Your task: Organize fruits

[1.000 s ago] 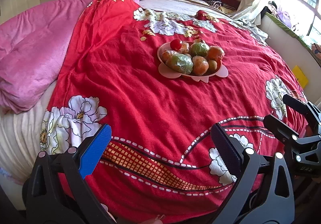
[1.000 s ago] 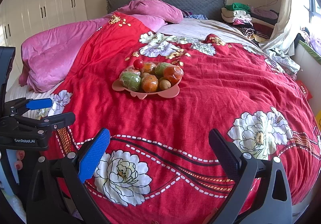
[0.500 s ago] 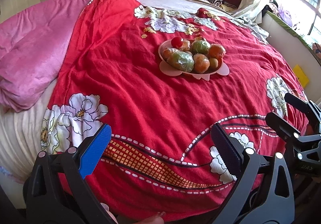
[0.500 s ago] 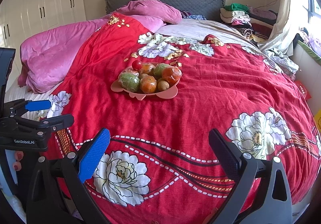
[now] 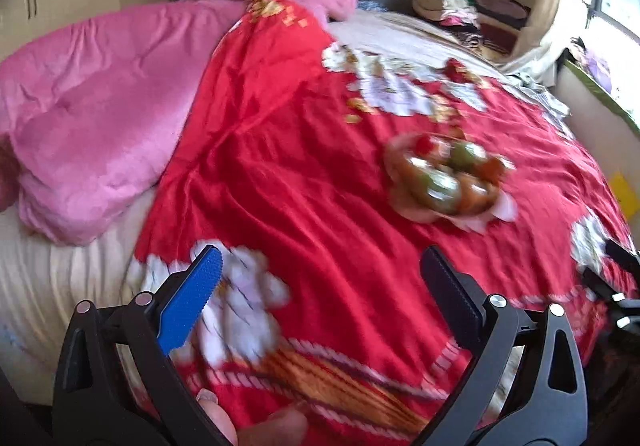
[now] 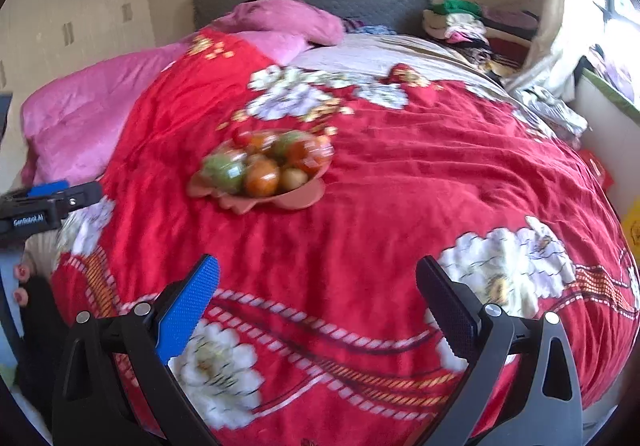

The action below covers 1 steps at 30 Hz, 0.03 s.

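The fingers of the left gripper (image 5: 320, 286) stood wide apart with nothing between them, and those of the right gripper (image 6: 318, 292) were spread just as far and equally bare. Both hung low over the near edge of the bed's red flowered quilt (image 6: 400, 186), well short of the fruit.

The fruits (image 6: 264, 164) lay heaped together on a pink plate (image 6: 298, 200) resting on the quilt toward the middle of the bed: green and orange-red pieces that seemed wrapped in shiny film, a small brownish one at the front and a little red one at the back. Both views were blurred, so finer detail could not be made out. No loose fruit showed on the quilt.

That arrangement would suit either fruit gathered onto the plate or a pile waiting to be sorted out, and the pictures did not settle which. Any reach toward the plate would need a long carry forward and care on the soft, yielding bedding, where the plate might tip.
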Available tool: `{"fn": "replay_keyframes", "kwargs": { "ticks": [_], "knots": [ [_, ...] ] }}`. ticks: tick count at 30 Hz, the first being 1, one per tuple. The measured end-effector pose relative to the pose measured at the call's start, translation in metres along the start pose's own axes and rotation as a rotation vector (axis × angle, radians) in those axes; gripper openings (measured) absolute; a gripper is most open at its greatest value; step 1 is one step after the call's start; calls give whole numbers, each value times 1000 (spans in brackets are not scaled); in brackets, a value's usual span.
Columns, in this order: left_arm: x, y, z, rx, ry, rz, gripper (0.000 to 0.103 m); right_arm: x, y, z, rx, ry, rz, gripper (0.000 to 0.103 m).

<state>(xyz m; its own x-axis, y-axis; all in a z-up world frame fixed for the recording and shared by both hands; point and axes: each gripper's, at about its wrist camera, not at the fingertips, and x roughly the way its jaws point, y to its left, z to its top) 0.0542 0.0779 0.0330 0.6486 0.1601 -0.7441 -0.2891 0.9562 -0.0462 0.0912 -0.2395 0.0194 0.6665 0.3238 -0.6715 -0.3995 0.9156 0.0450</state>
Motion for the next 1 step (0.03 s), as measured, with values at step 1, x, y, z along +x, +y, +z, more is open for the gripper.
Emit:
{"fn": "replay_keyframes", "kwargs": {
  "ticks": [1],
  "knots": [
    [12,8,7,-8,11,35,93,0,0,0,0,0,0,98]
  ]
}}
